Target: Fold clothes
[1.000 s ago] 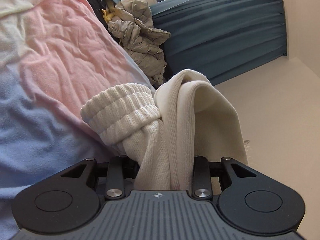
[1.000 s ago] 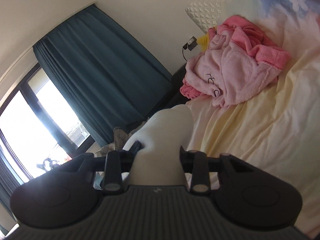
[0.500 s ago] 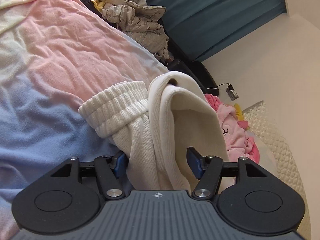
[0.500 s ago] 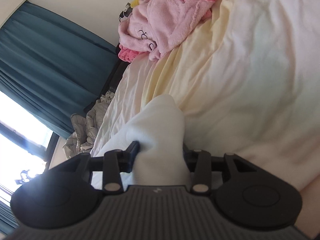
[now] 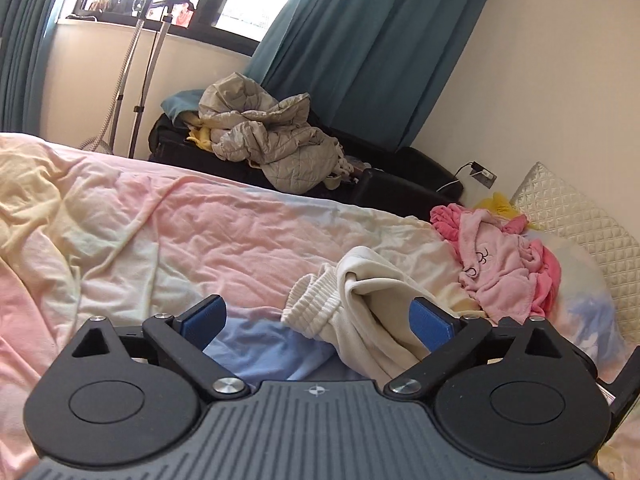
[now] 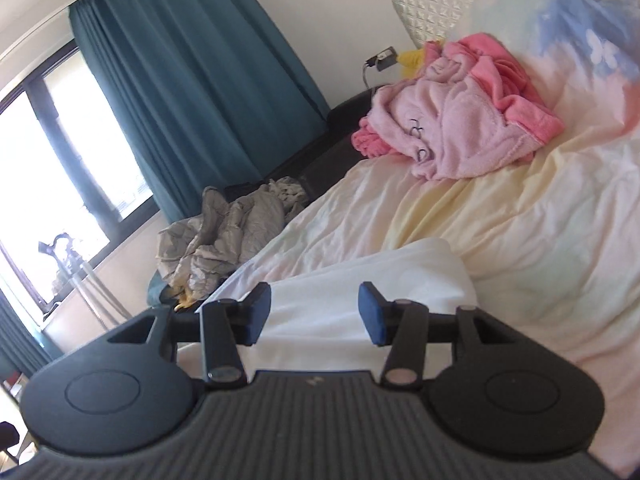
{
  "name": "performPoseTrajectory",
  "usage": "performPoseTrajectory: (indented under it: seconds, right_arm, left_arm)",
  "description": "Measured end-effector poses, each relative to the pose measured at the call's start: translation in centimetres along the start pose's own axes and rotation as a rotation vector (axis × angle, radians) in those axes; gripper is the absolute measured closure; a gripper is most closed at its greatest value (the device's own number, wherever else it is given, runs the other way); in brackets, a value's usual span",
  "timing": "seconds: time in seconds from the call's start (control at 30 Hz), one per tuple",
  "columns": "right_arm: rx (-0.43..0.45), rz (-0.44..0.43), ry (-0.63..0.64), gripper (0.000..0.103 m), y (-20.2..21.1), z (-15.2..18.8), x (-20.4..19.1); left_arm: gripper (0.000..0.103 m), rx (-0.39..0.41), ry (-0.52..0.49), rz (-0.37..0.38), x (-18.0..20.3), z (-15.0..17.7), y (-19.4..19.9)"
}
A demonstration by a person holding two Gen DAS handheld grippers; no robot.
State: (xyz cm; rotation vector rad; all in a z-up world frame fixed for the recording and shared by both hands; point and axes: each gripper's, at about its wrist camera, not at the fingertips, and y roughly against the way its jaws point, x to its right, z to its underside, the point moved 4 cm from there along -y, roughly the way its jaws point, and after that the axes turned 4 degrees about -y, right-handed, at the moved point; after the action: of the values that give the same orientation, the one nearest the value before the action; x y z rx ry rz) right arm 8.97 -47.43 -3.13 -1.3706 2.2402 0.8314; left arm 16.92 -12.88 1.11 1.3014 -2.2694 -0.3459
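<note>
A cream sweater [image 5: 372, 304] lies bunched on the bed [image 5: 200, 232], in the lower middle of the left wrist view. It is thick, soft knit, folded over itself into a rounded hump, with a ribbed cuff [image 5: 316, 308] sticking out on its left side. In the right wrist view the same sweater [image 6: 360, 280] shows as a smooth pale fold at lower centre, resting on the yellow and white bedsheet.

The left claw [image 5: 318, 320] is spreading wide, its blue pads [image 5: 430, 322] well apart; the sweater sits between them but neither pad presses it. The right claw [image 6: 314, 312] is also opening, about halfway, with the fold between its pads and no grip visible.

A crumpled pink robe [image 5: 504, 272] sits at right, near a quilted pillow [image 5: 576, 216]. A grey jacket [image 5: 268, 144] is heaped beyond the bed, under teal curtains [image 5: 368, 48].
</note>
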Motion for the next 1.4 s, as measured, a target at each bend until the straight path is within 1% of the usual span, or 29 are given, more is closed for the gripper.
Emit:
performPoseTrajectory:
  seconds: [0.1, 0.13, 0.23, 0.3, 0.4, 0.5, 0.57, 0.6, 0.67, 0.73, 0.83, 0.9, 1.0, 1.1, 1.13, 1.2, 1.3, 1.4]
  right_arm:
    - [-0.049, -0.117, 0.099, 0.053, 2.5, 2.8, -4.3]
    - [-0.068, -0.147, 0.138, 0.053, 3.3, 4.0, -5.6]
    - [-0.116, -0.217, 0.252, 0.053, 5.8, 6.7, -8.9]
    - [-0.148, -0.256, 0.295, 0.053, 6.9, 7.6, -10.7]
    - [-0.14, -0.336, 0.356, 0.052, 9.4, 8.3, -13.5]
    - [-0.128, -0.399, 0.405, 0.051, 11.5, 8.9, -15.1]
    - [-0.126, -0.417, 0.445, 0.051, 12.5, 9.3, -15.9]
    - [-0.127, -0.419, 0.469, 0.051, 12.9, 9.6, -16.3]
    - [-0.129, -0.426, 0.486, 0.049, 13.3, 9.9, -16.6]
    - [-0.131, -0.437, 0.497, 0.043, 13.7, 10.2, -16.9]
    - [-0.134, -0.463, 0.519, 0.043, 13.5, 10.8, -17.2]
    - [-0.146, -0.481, 0.523, 0.043, 13.0, 11.1, -17.3]
    - [-0.154, -0.48, 0.552, 0.043, 12.2, 11.8, -17.6]
    - [-0.167, -0.47, 0.579, 0.042, 11.2, 12.6, -17.8]
    - [-0.179, -0.47, 0.575, 0.041, 10.9, 12.8, -17.8]
    - [-0.192, -0.471, 0.571, 0.038, 10.5, 13.2, -17.7]
    - [-0.193, -0.471, 0.58, 0.034, 10.1, 13.7, -17.8]
    - [-0.188, -0.467, 0.589, 0.03, 9.9, 14.0, -18.0]
  left_arm:
    - [0.003, 0.023, -0.037, -0.082, -1.8, -0.6, 4.1]
    - [0.001, 0.031, -0.049, -0.104, -2.4, -0.8, 5.3]
    - [0.0, 0.069, -0.118, -0.18, -4.2, -1.0, 9.5]
    - [0.0, 0.087, -0.163, -0.236, -5.2, -0.9, 11.7]
    - [0.0, 0.113, -0.193, -0.305, -6.7, -0.1, 14.3]
    - [0.0, 0.123, -0.214, -0.362, -7.3, 0.9, 15.7]
    - [0.0, 0.128, -0.23, -0.4, -7.6, 1.6, 16.6]
    - [0.0, 0.129, -0.236, -0.413, -7.7, 2.0, 16.9]
    - [0.0, 0.123, -0.239, -0.415, -7.8, 2.7, 17.1]
    - [0.0, 0.116, -0.222, -0.427, -8.1, 3.2, 17.1]
    - [0.0, 0.117, -0.201, -0.447, -8.4, 3.4, 17.1]
    - [0.0, 0.13, -0.197, -0.474, -8.6, 3.0, 17.0]
    - [0.0, 0.148, -0.199, -0.512, -8.9, 2.8, 16.9]
    - [0.0, 0.143, -0.225, -0.566, -9.1, 3.1, 16.3]
    - [0.0, 0.137, -0.236, -0.574, -9.1, 3.3, 15.9]
    - [0.0, 0.114, -0.248, -0.57, -9.2, 3.7, 15.1]
    - [0.0, 0.081, -0.235, -0.544, -9.4, 4.3, 14.1]
    - [0.0, 0.074, -0.244, -0.539, -9.4, 4.7, 13.8]
